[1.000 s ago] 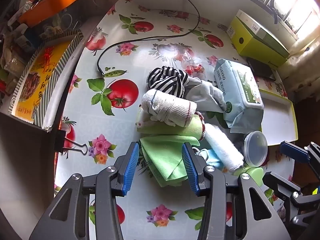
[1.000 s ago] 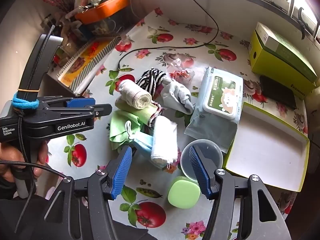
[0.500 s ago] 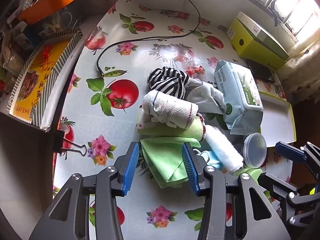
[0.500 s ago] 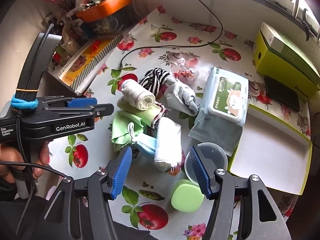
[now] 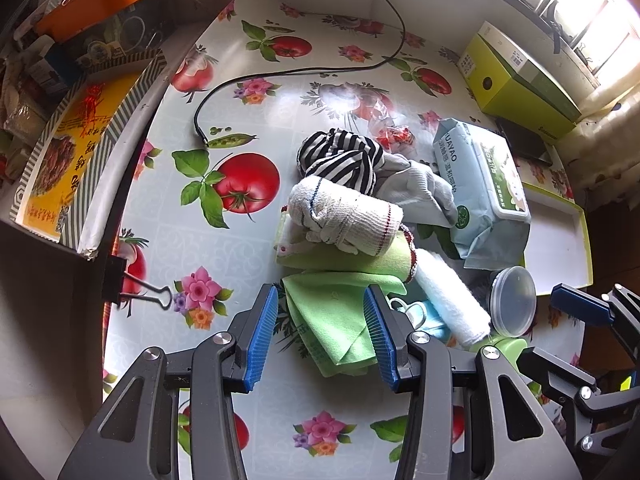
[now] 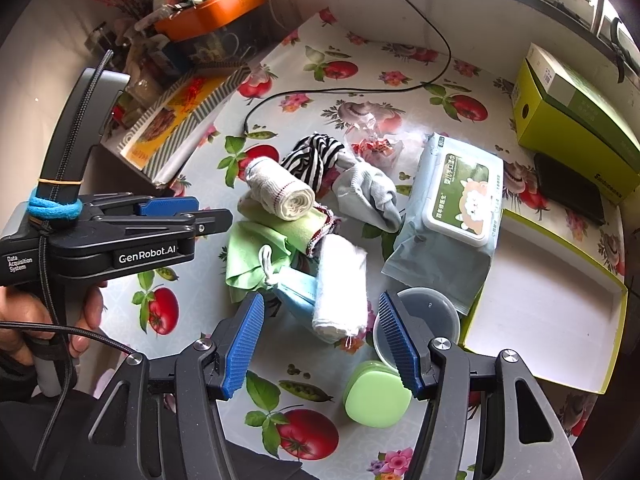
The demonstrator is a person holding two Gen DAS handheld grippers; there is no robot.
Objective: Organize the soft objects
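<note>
You are holding the left gripper over the near edge of the pile, its jaws spread wide with the folded green cloth lying on the table between the blue pads, not touching either. In the right wrist view its black body is reading "GenRobot.AI" and "Data Acquisition System", and your left hand is wrapping the grip.

At the far left, an orange tray is sitting on a cluttered shelf, heaped with bags and oddments too jumbled to name. Below it a striped yellow box is showing red characters you cannot make out.

The soft things are lying heaped mid-table on the tomato-print tablecloth: a striped black-and-white garment at the back, a rolled white bandage resting on a light green roll, a grey sock, a blue face mask and a white rolled towel leaning across it.

You are keeping the right gripper parted too, pinching nothing, with the towel's near end sitting between its pads. Just right of it, a clear plastic tub is standing with nothing visible inside, and a green rounded case is lying closed beside it.

Farther right, a wet-wipes pack is lying flat, printed "HUAYAO" plus Chinese text. Its corner is overlapping the shallow yellow-rimmed box, whose white floor is bare. Behind, a closed yellow-green carton is bearing lettering too small to read.
</note>
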